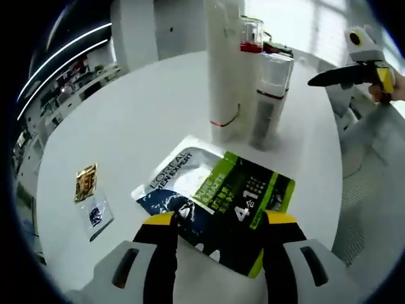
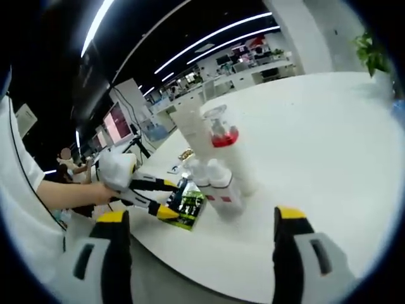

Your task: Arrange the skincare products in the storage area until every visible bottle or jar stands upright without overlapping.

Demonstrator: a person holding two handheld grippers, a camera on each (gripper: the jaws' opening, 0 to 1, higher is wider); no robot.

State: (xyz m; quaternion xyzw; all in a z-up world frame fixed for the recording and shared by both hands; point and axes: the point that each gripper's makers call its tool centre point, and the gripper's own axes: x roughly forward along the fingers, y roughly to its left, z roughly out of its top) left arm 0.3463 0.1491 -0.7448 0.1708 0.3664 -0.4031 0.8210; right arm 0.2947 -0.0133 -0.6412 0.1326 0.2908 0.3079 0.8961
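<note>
Left gripper view | left gripper (image 1: 220,218) jaws open around flat sachet (image 1: 218,202) on counter (image 1: 139,126) | thin, floppy, slick: pinch near edge | right gripper (image 2: 201,221) jaws open, empty

A flat sachet pack (image 1: 218,202) lies between the left tongs (image 1: 218,223), with upright white bottles (image 1: 243,76) blocking the way just beyond. Bare table (image 1: 139,120) opens to their left, past two small packets (image 1: 88,196). Ahead of the right tongs (image 2: 201,223), the table lies open, bottles clustered left.
</note>
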